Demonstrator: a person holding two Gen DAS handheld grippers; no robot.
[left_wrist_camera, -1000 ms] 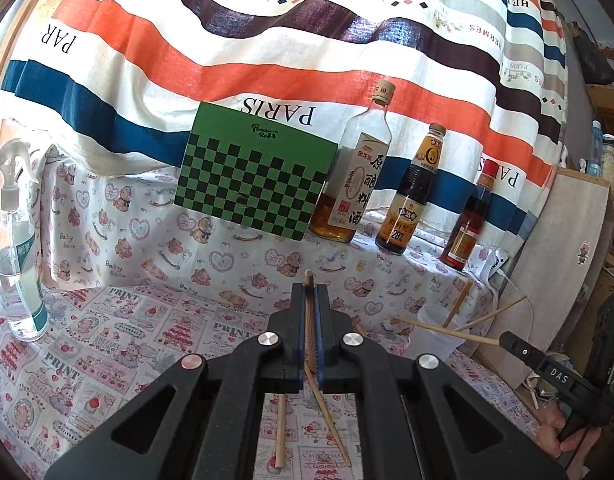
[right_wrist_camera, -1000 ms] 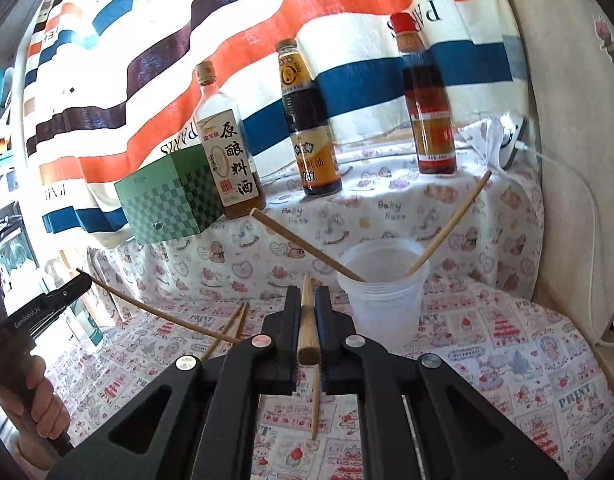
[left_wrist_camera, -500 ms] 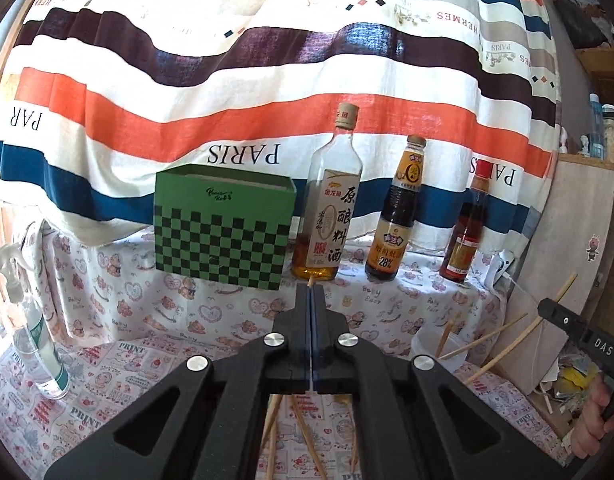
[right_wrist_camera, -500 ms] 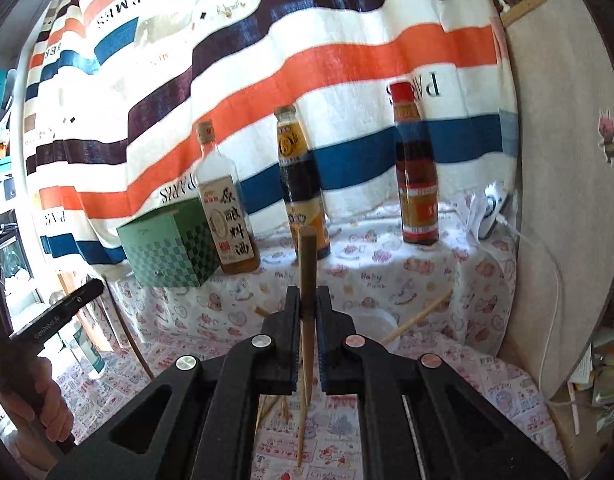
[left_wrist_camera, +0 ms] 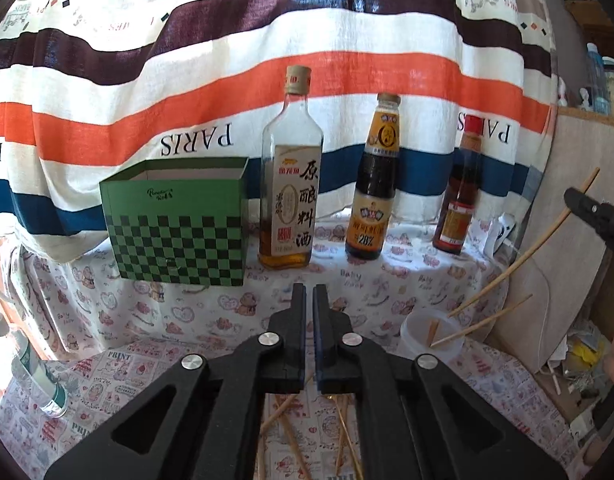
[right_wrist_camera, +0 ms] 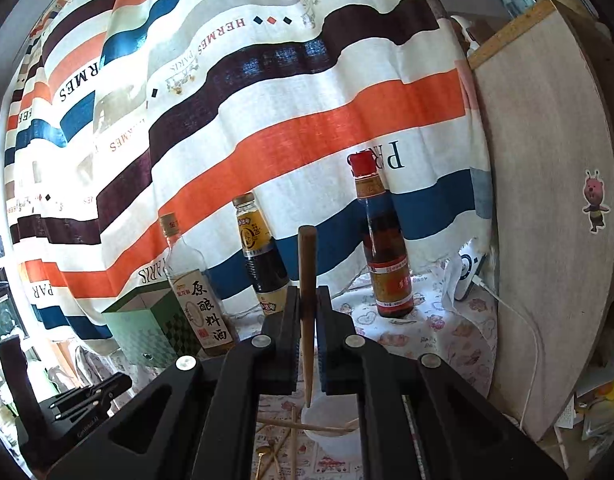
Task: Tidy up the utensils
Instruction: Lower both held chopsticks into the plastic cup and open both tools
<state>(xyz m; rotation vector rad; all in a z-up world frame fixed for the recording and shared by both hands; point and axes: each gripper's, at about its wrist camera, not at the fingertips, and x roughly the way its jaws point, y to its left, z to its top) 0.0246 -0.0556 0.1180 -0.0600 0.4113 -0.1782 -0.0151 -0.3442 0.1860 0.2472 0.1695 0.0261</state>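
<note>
Only the right wrist view shows the right gripper (right_wrist_camera: 307,300) clamped on 1 chopstick (right_wrist_camera: 307,280), which stands nearly upright between the jaws with its thick end up and its thin tip hanging just above the plastic cup (right_wrist_camera: 331,432). The left wrist view shows that same chopstick from the side, slanting from the right gripper's black tip at the right edge down toward the cup, where 2 more chopsticks (left_wrist_camera: 483,326) already lean out over the rim. The left gripper (left_wrist_camera: 309,296) has its jaws drawn almost together with only a thin slit between them, and nothing is seen held there. Beneath it, loose chopsticks (left_wrist_camera: 283,432) lie scattered on the printed tablecloth (left_wrist_camera: 107,364); the right view catches a few of these too, partly hidden by the gripper body. Behind, on a raised cloth-covered ledge, stand a green checkered box (left_wrist_camera: 179,228) and 3 bottles (left_wrist_camera: 289,184), backed by a striped hanging cloth (left_wrist_camera: 267,40). A spray bottle (left_wrist_camera: 35,376) appears only at the left view's far left edge.
</note>
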